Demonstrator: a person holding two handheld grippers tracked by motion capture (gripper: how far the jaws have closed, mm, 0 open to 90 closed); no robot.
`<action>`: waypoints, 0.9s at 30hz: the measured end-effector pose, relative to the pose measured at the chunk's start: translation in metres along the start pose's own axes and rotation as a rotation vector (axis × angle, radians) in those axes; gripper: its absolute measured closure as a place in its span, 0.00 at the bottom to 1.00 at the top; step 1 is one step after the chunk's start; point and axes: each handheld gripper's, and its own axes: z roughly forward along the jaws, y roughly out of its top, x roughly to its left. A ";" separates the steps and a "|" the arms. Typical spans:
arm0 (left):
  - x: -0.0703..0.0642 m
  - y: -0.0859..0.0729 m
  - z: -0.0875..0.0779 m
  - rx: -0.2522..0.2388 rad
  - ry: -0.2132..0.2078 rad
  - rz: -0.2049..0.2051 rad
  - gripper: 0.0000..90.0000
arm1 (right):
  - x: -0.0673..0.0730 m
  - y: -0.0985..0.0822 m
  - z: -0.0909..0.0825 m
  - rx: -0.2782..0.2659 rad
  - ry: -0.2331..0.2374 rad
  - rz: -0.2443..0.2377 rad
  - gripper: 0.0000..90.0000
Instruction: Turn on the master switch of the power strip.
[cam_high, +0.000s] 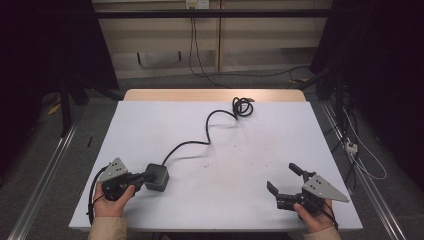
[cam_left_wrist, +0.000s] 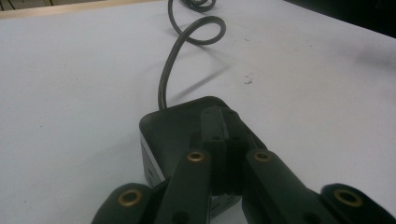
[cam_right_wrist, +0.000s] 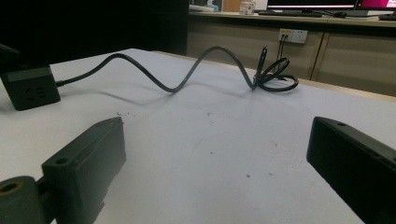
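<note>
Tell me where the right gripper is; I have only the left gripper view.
Observer: The right gripper is at the table's near right corner, jaws wide open, holding nothing.
Operator: Now say where this cable ends.
Observer: The cable snakes from the power cube to a loose coil near the table's far edge.
Operator: Describe the cube's sides.
Observer: Its side facing the right gripper has socket holes.
</note>
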 end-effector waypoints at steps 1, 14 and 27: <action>0.000 0.000 0.000 -0.002 -0.001 -0.001 1.00 | 0.000 0.000 0.000 0.000 0.000 0.000 0.04; -0.001 0.001 0.000 0.006 0.009 0.018 1.00 | 0.000 0.000 0.000 0.000 0.002 -0.001 0.04; -0.003 0.001 0.000 0.013 0.018 0.027 1.00 | 0.001 0.000 0.001 0.000 0.003 0.001 0.04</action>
